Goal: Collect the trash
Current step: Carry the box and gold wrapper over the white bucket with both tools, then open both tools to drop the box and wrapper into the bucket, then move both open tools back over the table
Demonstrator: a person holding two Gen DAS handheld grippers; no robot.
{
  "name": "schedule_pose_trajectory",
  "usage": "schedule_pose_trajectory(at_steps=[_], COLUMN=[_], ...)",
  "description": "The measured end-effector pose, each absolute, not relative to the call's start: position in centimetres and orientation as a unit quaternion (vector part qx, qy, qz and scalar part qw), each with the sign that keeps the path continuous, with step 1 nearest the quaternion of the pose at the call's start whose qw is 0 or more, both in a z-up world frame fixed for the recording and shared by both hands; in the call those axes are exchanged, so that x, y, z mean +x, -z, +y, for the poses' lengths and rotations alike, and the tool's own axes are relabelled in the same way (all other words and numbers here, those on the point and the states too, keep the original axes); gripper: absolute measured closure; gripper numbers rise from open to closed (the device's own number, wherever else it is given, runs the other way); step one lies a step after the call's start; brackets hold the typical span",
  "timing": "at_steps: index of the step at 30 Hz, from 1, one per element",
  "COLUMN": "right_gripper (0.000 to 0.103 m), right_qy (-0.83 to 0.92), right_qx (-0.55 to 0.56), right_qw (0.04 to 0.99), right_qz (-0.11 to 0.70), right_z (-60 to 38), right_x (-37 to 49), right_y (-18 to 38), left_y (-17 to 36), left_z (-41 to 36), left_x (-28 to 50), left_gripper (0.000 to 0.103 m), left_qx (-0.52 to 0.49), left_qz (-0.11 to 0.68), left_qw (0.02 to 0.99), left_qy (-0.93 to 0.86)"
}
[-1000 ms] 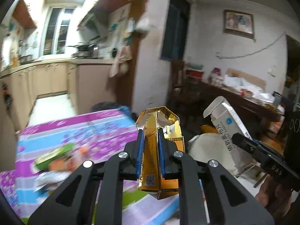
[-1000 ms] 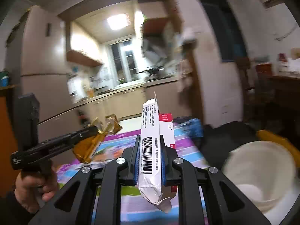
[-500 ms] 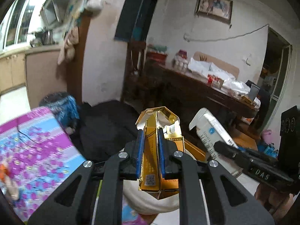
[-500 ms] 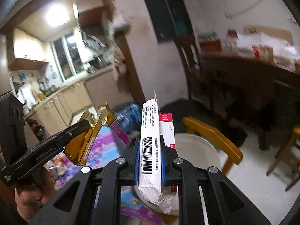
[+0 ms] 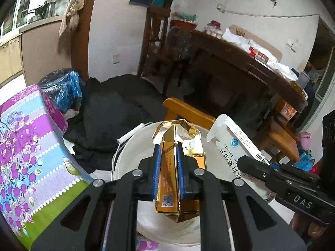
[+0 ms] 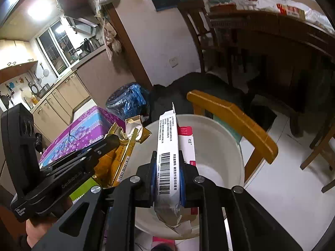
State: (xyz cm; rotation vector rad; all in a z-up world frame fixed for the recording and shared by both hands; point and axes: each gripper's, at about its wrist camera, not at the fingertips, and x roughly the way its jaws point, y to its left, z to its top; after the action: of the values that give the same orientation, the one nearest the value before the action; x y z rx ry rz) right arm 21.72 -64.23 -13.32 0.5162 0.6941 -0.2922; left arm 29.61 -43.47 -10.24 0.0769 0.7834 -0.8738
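Floral tablecloth, white bucket, perhaps kitchen beyond

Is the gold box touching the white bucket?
Cannot tell. In the left wrist view the gold box overlaps the white bucket, with no plain contact or gap.

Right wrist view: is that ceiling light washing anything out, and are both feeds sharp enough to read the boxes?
Right wrist view: the ceiling light blooms only in the upper-left corner; the white box is sharp, barcode legible. Left wrist view: evenly lit, the gold box crisp with mild glare on its foil; the white bucket is clear. Both views bend straight lines towards the edges, with dark corners.
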Motion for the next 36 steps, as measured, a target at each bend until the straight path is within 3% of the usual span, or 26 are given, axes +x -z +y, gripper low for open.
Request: schedule_pose_trajectory(at_steps=[14,20,29,34,36], right_gripper=[0.085,0.073,0.073,0.071,0.063], right_qy=[0.138,0.141,0.142,0.131,0.117], right_qx=[0.249,0.256,0.244,0.215,0.195], right_qw=[0.897,0.896,0.908,0.931,0.945], right_qz=[0.339,0.334,0.308,0.264,0.235], right_z=[-62.9,-63.1,-62.6,-60.3,-58.3], right_x=[22.4,22.3,21.4,19.5,18.3], right_y=[15.2,15.5,13.7,10.5,8.8], left_y=[11.7,12.2,11.9,10.1,8.9], left_z=[-44.3,-44.4,-44.3,-42.1,-40.0], left_x=[30.0,30.0,29.9,28.7,27.7], left_gripper=[0.085,0.085,0.084,0.071,0.054], left_qx=[0.050,0.052,0.056,0.052,0.053], left_qz=[0.386,0.391,0.390,0.370,0.351], left_qw=[0.827,0.828,0.830,0.836,0.847], left_qy=[0.405,0.398,0.395,0.401,0.396])
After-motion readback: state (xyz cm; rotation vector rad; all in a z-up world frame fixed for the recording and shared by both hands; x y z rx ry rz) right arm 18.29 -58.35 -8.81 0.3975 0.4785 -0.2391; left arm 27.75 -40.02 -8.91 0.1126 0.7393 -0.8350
